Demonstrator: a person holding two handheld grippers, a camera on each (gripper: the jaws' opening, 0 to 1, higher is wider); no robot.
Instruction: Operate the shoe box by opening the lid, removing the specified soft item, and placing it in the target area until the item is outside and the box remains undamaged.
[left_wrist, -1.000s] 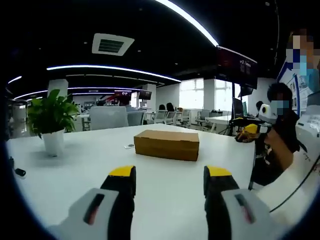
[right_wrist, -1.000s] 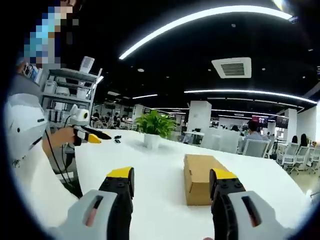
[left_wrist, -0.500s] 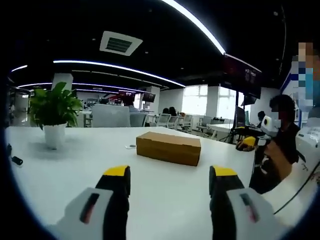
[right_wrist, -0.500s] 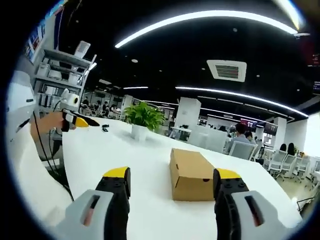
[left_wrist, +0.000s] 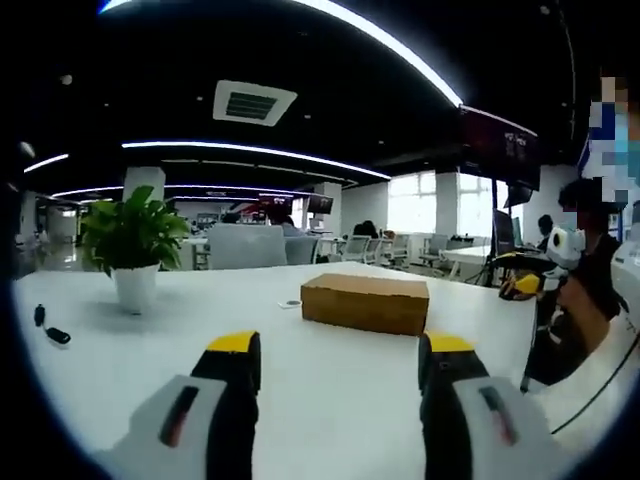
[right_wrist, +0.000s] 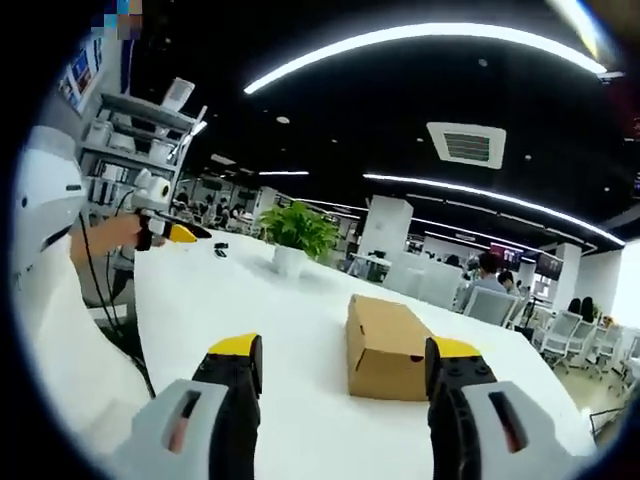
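Nothing done yet: box (left_wrist: 365, 303) lies closed on the desk (left_wrist: 150, 340); both grippers (left_wrist: 340, 400) (right_wrist: 345, 405) near it, fingers spread, empty.

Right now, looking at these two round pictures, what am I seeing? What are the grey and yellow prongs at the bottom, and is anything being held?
There is no robot here: a person holds a two-jaw gripper in each hand, and a fisheye camera rides on each. The prongs are the jaws of the left gripper and the right gripper. Both stand open and hold nothing. On the white table lies a closed cardboard box, seen side-on in the left gripper view and end-on in the right gripper view. A potted plant stands further back, and small dark things lie near the table's edge. The left gripper also appears in the right gripper view, held in a hand.
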